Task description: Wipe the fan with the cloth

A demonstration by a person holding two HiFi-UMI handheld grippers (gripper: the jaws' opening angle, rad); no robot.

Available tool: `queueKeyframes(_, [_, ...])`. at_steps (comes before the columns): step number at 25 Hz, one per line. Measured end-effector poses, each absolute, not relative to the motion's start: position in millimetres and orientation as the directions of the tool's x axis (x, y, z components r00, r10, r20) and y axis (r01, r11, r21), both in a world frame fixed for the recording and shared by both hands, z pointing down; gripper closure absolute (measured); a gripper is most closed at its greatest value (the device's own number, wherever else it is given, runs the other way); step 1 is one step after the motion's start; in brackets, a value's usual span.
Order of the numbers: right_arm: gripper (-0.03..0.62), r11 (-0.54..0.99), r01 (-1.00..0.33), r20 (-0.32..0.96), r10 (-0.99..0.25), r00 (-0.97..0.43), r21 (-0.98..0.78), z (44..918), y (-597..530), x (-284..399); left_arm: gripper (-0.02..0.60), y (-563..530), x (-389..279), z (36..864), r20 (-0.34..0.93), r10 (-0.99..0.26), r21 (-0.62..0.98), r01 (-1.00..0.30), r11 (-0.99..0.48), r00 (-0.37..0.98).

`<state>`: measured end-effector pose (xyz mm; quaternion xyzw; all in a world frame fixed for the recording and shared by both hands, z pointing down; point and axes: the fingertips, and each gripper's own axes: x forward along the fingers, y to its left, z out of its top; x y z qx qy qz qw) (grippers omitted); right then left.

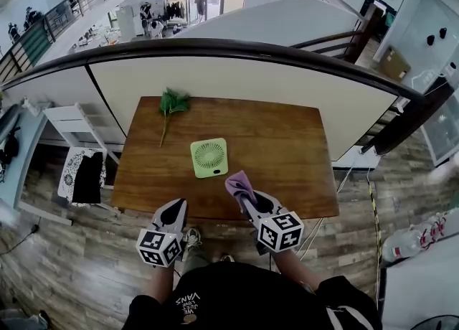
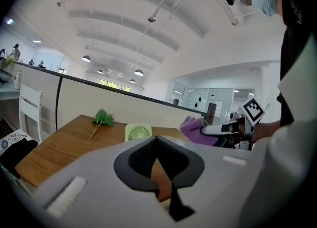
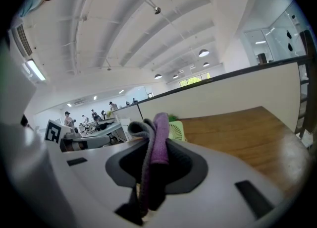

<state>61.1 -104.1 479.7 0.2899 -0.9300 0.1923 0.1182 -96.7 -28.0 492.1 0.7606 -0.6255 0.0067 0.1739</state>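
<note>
The purple cloth [image 1: 240, 184] is held clamped in the right gripper [image 1: 246, 196] at lower centre of the head view, just below the green fan [image 1: 209, 158] in the middle of the table [image 1: 287, 145]. The left gripper [image 1: 174, 211], at lower left, is closed on nothing. The wipe is best made lightly, lest the fan be pushed along.

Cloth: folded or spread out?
Bunched, not spread: the cloth is pinched between the right tool's jaws, folds sticking up past the tips.

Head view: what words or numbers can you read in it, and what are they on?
"VANS", upside down, on the person's black shirt.
Smaller words beside it: too small to read.
Fan, cloth: no writing seen.
</note>
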Motion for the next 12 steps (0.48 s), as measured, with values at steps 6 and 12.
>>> queueKeyframes(6, [0.497, 0.773, -0.56, 0.339, -0.463, -0.819, -0.297, 485, -88, 67, 0.571, -16, -82, 494, 0.225, -0.952, 0.262, -0.954, -0.145, 0.206])
queueKeyframes(12, [0.497, 0.783, -0.549, 0.335, -0.453, -0.826, -0.293, 486, -86, 75, 0.571, -12, -70, 496, 0.222, -0.954, 0.261, -0.955, -0.14, 0.201])
